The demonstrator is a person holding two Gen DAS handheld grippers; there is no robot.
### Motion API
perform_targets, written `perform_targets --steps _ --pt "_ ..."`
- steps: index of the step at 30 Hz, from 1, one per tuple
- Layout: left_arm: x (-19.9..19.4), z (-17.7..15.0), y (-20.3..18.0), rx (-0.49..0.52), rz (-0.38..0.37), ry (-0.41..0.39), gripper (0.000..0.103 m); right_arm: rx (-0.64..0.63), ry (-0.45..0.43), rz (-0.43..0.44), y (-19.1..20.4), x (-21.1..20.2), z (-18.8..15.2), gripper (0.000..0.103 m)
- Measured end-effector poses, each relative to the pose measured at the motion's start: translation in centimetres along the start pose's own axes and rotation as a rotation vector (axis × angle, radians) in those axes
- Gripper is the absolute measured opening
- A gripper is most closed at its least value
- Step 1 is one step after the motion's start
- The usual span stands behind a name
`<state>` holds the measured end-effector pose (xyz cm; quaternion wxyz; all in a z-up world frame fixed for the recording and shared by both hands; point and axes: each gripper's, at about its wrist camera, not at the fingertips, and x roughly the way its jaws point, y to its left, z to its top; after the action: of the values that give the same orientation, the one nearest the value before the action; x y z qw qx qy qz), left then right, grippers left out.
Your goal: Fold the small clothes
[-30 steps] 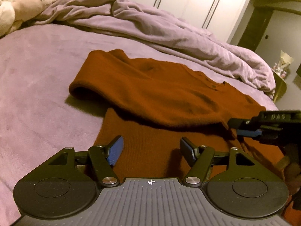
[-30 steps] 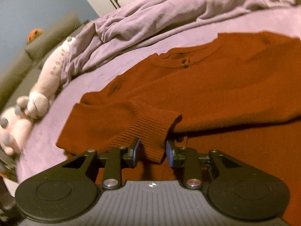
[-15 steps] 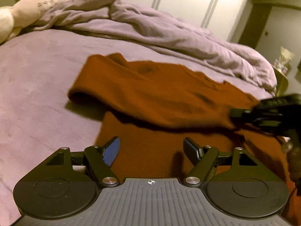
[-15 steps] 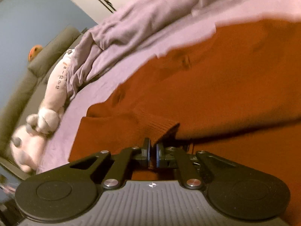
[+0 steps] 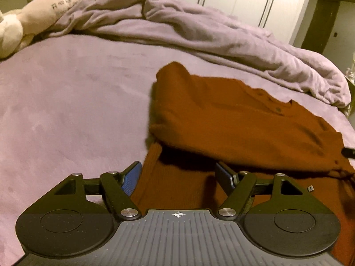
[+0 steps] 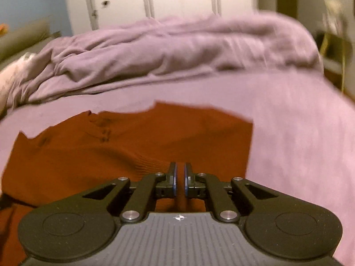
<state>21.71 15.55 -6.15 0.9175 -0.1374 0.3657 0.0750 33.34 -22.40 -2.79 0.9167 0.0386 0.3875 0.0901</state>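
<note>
The sweater (image 5: 233, 119) lies on the bed (image 5: 66, 102), straight ahead of the left jaws and running off to their right, with one sleeve folded across the body. It is a soft rust knit, probably light, limp and a bit clingy against the plush cover, so it should drape and slide rather than hold a crease. The ribbed cuff and hem are thicker and likely the surest places to pinch.

The right gripper (image 6: 179, 178) has its jaws pressed nearly together on the ribbed cuff (image 6: 150, 166) just ahead of them, with only a thin slit left between the pads. The left gripper (image 5: 176, 177) has its jaws spread wide over the ribbed hem (image 5: 155, 173), gripping nothing.

A second ago the right jaws were parted either side of the cuff; half a second ago they had closed on it. Now the right view has swung round and blurred, and the sleeve has been drawn across the body. The left jaws have stayed open while that view shifted, so the sweater sits further to their right.

Beyond the sweater lie a rumpled duvet (image 5: 199, 28) and a plush toy (image 5: 44, 11)
</note>
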Motion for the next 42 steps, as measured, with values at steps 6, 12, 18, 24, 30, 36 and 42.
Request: perform_targets --steps 6,12,18,24,30,36,42 --pt "0.3 -0.3 0.2 0.017 0.009 0.009 0.078 0.205 0.051 0.105 -3.5 1.5 -1.5 0.035" --pt "0.6 -0.4 0.0 0.025 0.015 0.006 0.080 0.268 0.096 0.188 -2.9 3.4 -1.7 0.039" --pt "0.8 -0.4 -0.2 0.042 0.023 -0.005 0.081 0.183 0.089 0.150 -1.2 4.1 -1.6 0.006" --pt "0.8 0.2 -0.1 0.019 0.054 -0.018 0.081 -0.072 -0.100 -0.023 0.6 0.4 0.1 0.004" --pt "1.5 1.0 0.4 -0.027 0.095 -0.019 0.081 -0.217 -0.133 -0.199 -0.3 0.9 0.6 0.004" --pt "2.0 1.9 1.3 -0.043 0.137 -0.020 0.082 -0.205 -0.066 -0.236 -2.2 2.7 -1.2 0.000" --pt "1.0 2.3 1.9 -0.064 0.134 -0.032 0.083 -0.112 -0.052 -0.196 -3.5 2.1 -0.8 0.000"
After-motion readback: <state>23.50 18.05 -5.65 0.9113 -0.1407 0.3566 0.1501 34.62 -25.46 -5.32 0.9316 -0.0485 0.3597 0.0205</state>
